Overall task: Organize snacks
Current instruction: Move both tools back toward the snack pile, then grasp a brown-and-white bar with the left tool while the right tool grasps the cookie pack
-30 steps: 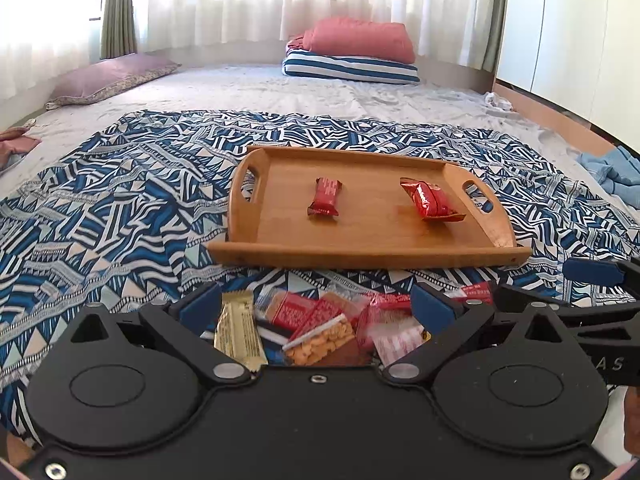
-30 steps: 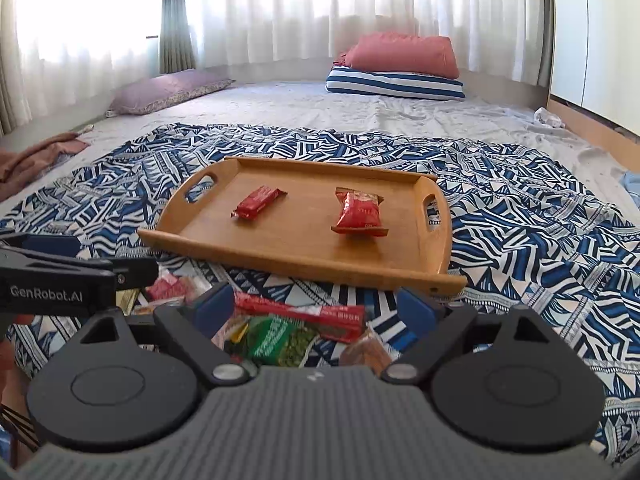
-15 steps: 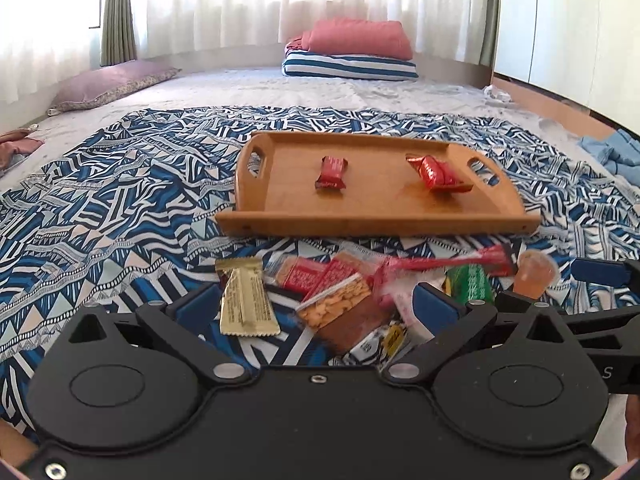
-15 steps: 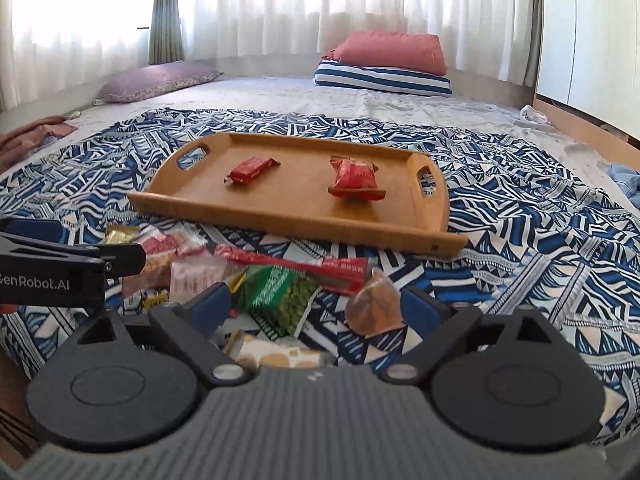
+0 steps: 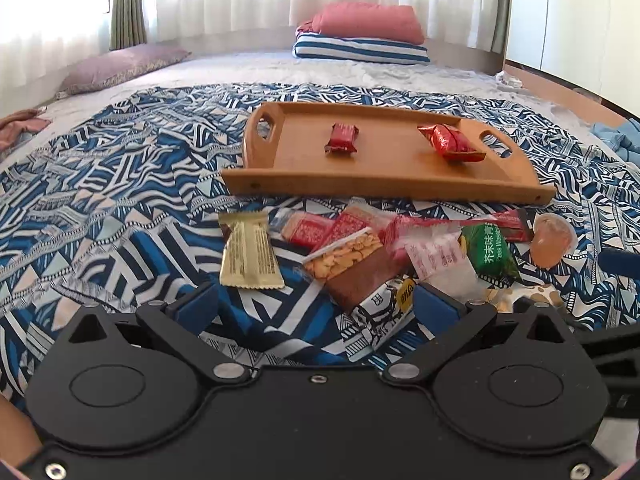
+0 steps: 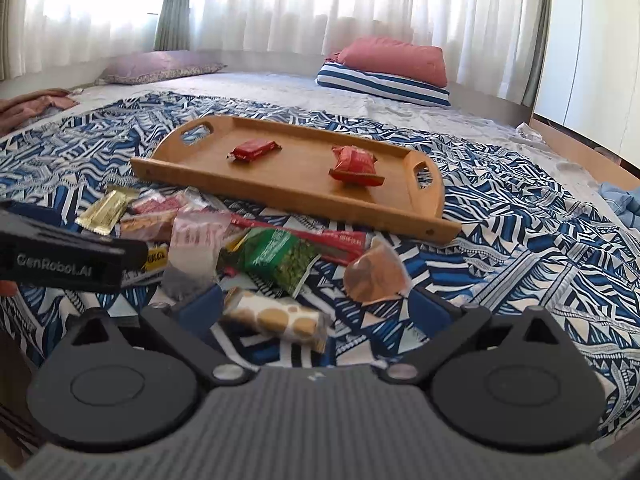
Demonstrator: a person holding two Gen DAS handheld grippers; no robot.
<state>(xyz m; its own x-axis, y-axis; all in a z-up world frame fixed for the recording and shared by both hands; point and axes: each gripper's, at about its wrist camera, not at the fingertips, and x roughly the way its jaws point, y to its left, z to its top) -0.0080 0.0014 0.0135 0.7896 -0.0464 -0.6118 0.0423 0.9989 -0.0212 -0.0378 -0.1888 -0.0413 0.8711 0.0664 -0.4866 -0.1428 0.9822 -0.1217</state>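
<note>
A wooden tray (image 5: pixel 384 188) (image 6: pixel 288 196) lies on the patterned bedspread and holds a small red bar (image 5: pixel 342 138) (image 6: pixel 252 149) and a red packet (image 5: pixel 450 142) (image 6: pixel 354 162). In front of it is a loose pile of snacks: a gold bar (image 5: pixel 248 254), a peanut bar (image 5: pixel 352 264), a green pea packet (image 5: pixel 488 252) (image 6: pixel 280 260) and a jelly cup (image 5: pixel 550 242) (image 6: pixel 374 272). My left gripper (image 5: pixel 316 306) is open and empty, low over the pile's near edge. My right gripper (image 6: pixel 318 307) is opening; a biscuit packet (image 6: pixel 276 318) lies between its fingers, untouched.
The left gripper's side bar (image 6: pixel 60 256) reaches into the right wrist view from the left. Pillows (image 5: pixel 360 36) are stacked at the far end of the bed. A blue cloth (image 6: pixel 624 200) lies at the right edge, beside a white wardrobe (image 5: pixel 580 20).
Both grippers have come down and closer to the snack pile, so more packets show in front of the fingers. The tray and its two snacks have not moved.
</note>
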